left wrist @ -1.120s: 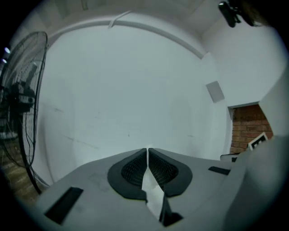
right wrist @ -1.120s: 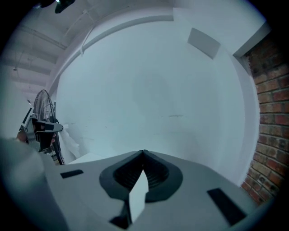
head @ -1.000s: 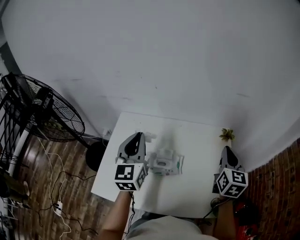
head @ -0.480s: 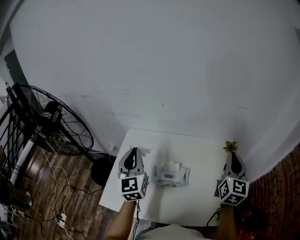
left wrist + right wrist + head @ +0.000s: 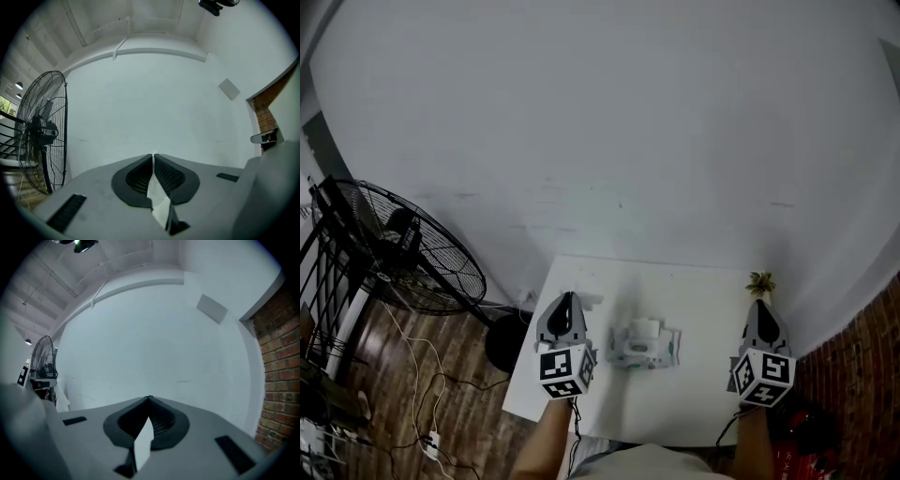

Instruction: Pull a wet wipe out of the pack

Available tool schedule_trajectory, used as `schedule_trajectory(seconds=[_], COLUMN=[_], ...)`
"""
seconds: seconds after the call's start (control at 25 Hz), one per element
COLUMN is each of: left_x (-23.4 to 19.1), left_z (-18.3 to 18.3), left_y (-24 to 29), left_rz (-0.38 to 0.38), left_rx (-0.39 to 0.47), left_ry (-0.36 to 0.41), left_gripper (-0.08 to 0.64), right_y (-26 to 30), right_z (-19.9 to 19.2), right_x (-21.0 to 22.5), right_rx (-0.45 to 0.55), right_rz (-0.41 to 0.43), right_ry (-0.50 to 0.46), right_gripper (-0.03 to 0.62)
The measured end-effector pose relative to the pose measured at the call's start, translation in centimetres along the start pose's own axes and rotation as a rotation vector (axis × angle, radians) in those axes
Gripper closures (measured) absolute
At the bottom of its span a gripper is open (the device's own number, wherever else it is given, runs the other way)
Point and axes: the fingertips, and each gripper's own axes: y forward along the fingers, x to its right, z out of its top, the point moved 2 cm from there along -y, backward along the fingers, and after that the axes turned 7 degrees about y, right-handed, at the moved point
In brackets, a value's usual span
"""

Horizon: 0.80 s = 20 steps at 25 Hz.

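Note:
The wet wipe pack (image 5: pixel 646 345), white with green print, lies in the middle of the small white table (image 5: pixel 698 403). A white bit stands up at its far side; I cannot tell whether it is a lid or a wipe. My left gripper (image 5: pixel 566 299) hovers left of the pack, apart from it and pointing at the wall. In the left gripper view its jaws (image 5: pixel 153 155) meet at the tips with nothing between them. My right gripper (image 5: pixel 758 306) is well to the right of the pack, and its jaws (image 5: pixel 149 397) are also shut and empty.
A small white scrap (image 5: pixel 590 300) lies on the table by the left gripper's tip. A tiny potted plant (image 5: pixel 760 281) stands at the far right corner. A large black floor fan (image 5: pixel 398 248) is on the left, with cables (image 5: pixel 417 375) on the wood floor. A brick wall (image 5: pixel 853 375) is at the right.
The left gripper has drawn away from the pack's left side, leaving a wider gap. The head view has tilted up toward the wall. The pack has stayed in place.

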Motion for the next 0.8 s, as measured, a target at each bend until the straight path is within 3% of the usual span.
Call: schedule_trajectory(seconds=[0.8], left_x=[2.3], left_z=[-0.4], left_y=[1.2], left_rz=[-0.083], left_rx=[-0.025], left_ry=[-0.024], left_gripper=[0.54], right_y=[0.8], right_z=[-1.5], right_x=[1.0], right_rx=[-0.034], right_rz=[-0.021], right_ry=[0.031], right_gripper=[0.592])
